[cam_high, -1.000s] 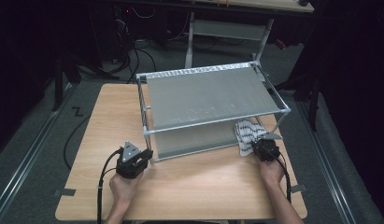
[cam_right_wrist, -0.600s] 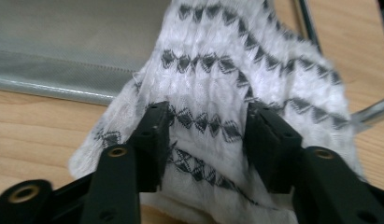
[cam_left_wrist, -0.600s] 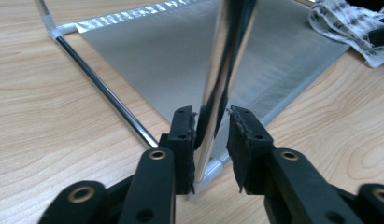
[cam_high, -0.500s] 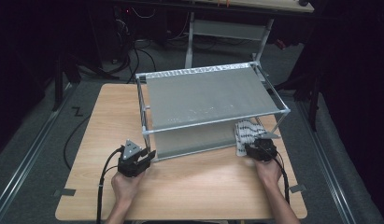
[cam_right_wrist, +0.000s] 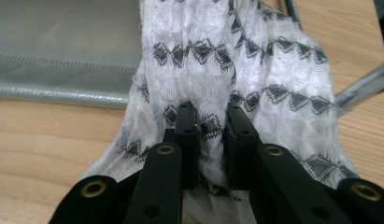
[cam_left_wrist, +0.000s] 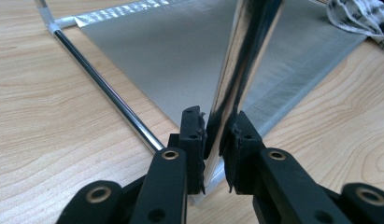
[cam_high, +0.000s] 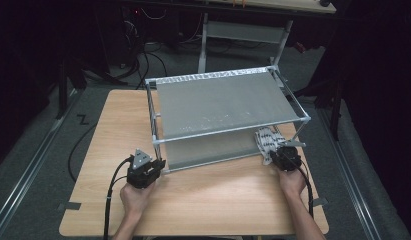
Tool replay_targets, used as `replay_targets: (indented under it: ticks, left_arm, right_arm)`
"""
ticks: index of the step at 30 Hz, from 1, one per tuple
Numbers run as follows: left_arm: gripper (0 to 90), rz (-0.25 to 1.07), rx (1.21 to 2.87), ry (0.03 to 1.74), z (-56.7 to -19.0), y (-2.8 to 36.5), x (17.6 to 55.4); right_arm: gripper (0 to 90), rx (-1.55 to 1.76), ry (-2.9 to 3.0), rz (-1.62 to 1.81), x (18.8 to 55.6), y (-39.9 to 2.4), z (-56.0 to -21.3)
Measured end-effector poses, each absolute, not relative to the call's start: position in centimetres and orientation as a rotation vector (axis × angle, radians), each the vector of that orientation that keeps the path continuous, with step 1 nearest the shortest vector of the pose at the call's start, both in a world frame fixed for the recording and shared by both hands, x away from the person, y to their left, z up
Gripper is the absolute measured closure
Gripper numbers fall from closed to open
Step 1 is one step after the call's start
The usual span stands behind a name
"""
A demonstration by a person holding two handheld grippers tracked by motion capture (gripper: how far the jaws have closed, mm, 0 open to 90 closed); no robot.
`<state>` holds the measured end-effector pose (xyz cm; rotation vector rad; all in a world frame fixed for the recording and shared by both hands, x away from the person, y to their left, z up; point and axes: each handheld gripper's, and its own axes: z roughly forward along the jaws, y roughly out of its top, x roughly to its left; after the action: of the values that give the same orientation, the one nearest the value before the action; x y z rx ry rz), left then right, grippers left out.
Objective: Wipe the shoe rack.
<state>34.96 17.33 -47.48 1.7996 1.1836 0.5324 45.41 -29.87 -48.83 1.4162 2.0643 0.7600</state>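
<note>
one light wooden table [cam_high: 93, 150] stands in the middle of the scene. one metal-framed rack [cam_high: 155, 127] stands on it, with two grey fabric shelves: one upper shelf [cam_high: 223, 102] and one lower shelf [cam_high: 208, 150]. one white knitted cloth with black diamond patterns [cam_high: 268, 142] lies at the near right corner of the rack. two black two-jaw grippers are there, one left gripper [cam_high: 154, 167] near left and one right gripper [cam_high: 282, 155] near right, each in one of two hands. one more metal stand [cam_high: 243, 32] is on the far side.
</note>
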Motion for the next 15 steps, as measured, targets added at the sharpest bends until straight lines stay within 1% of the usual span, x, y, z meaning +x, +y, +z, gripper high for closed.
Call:
replay_targets:
  ticks: [3,6,15]
  left_arm:
    - [78.2,0.533,1.794,1.18,-47.6,17.3,35.0]
    - [74.7,0.526,1.811,1.176,-48.0,17.2,35.1]
    - [75.8,0.534,1.819,1.185,-48.5,17.1,35.3]
  right_arm:
    - [79.5,1.406,2.048,0.795,45.1,-30.1,-47.9]
    - [79.7,1.362,2.058,0.811,44.4,-30.1,-47.1]
    - [79.7,1.324,2.059,0.835,42.5,-30.7,-45.7]
